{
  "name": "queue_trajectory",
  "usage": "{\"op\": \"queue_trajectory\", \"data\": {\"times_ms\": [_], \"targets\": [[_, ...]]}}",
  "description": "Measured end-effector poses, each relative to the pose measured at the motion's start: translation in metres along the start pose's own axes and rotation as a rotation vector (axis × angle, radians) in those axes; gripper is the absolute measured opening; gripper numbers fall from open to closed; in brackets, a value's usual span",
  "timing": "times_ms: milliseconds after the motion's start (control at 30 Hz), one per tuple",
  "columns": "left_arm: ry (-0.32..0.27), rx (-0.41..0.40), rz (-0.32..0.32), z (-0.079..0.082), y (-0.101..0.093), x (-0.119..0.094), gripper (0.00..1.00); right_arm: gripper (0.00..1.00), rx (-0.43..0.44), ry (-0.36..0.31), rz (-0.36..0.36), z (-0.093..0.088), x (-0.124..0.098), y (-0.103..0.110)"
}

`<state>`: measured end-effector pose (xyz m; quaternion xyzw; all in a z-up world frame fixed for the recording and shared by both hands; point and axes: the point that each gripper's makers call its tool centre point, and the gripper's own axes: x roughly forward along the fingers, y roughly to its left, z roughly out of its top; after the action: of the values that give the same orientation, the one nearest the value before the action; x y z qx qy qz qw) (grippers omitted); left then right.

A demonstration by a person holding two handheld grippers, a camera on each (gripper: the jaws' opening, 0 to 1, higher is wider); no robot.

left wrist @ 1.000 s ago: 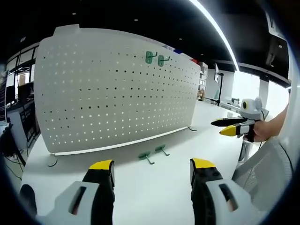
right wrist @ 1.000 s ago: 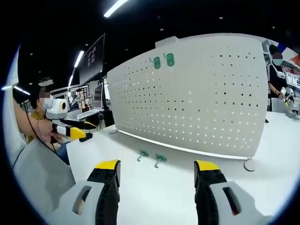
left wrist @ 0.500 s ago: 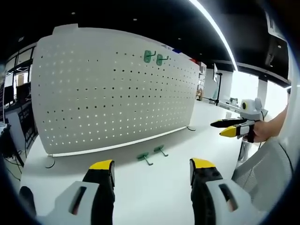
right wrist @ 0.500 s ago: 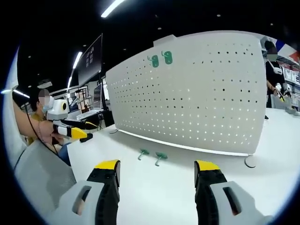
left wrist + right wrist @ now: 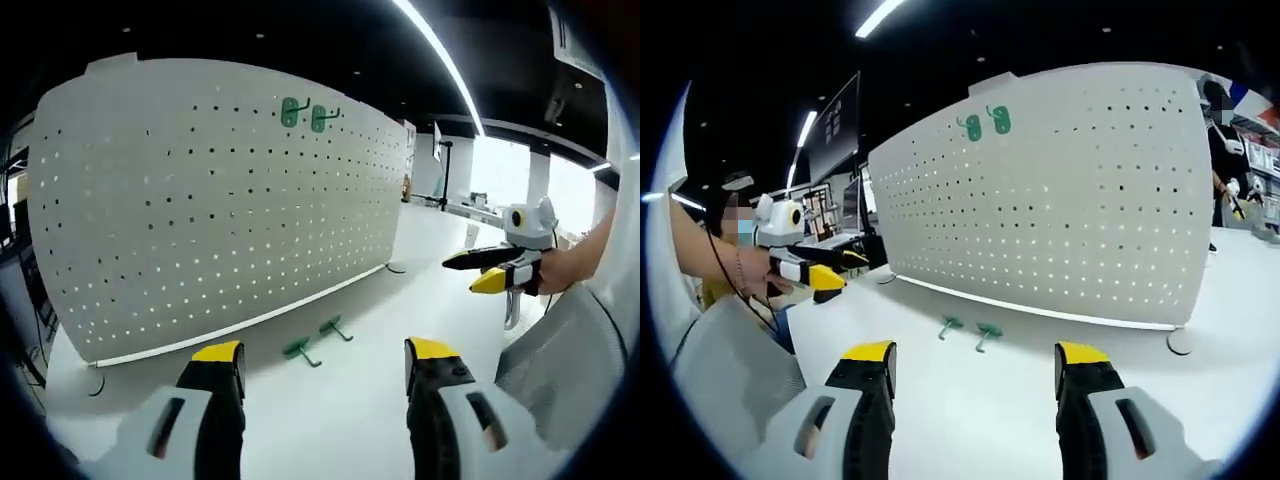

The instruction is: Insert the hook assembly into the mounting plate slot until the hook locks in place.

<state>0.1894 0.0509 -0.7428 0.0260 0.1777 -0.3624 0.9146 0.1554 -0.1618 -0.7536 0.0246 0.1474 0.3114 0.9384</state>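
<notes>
A white pegboard mounting plate (image 5: 200,190) (image 5: 1070,190) stands upright on the white table. Two green hooks (image 5: 305,114) (image 5: 985,123) hang near its top edge. Two more green hooks (image 5: 315,340) (image 5: 970,332) lie loose on the table in front of its base. My left gripper (image 5: 320,352) is open and empty, well short of the loose hooks; it also appears at the left of the right gripper view (image 5: 835,277). My right gripper (image 5: 975,354) is open and empty too, seen from the side in the left gripper view (image 5: 480,270), held by a hand.
The white table (image 5: 330,420) (image 5: 980,420) spreads out in front of the board. A person (image 5: 725,250) holds the grippers. Monitors and desks (image 5: 835,215) stand behind the board's left end. Another person (image 5: 1230,150) stands at the far right.
The left gripper view has swung, so the board sits further left and lower. In the right gripper view the left gripper has risen and come slightly rightward. The hooks have not moved.
</notes>
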Motion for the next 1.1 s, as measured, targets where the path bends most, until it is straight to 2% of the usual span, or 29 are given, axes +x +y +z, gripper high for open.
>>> {"op": "queue_trajectory", "data": {"times_ms": [300, 567, 1100], "targets": [[0.034, 0.033, -0.033, 0.001, 0.012, 0.013, 0.66, 0.62, 0.001, 0.012, 0.022, -0.003, 0.002, 0.005], [0.092, 0.062, -0.063, -0.008, 0.016, 0.022, 0.66, 0.62, 0.002, 0.016, 0.026, -0.004, 0.002, 0.006], [0.195, 0.140, -0.125, -0.012, 0.024, 0.040, 0.67, 0.62, 0.001, 0.027, 0.035, -0.007, 0.003, 0.008]]}}
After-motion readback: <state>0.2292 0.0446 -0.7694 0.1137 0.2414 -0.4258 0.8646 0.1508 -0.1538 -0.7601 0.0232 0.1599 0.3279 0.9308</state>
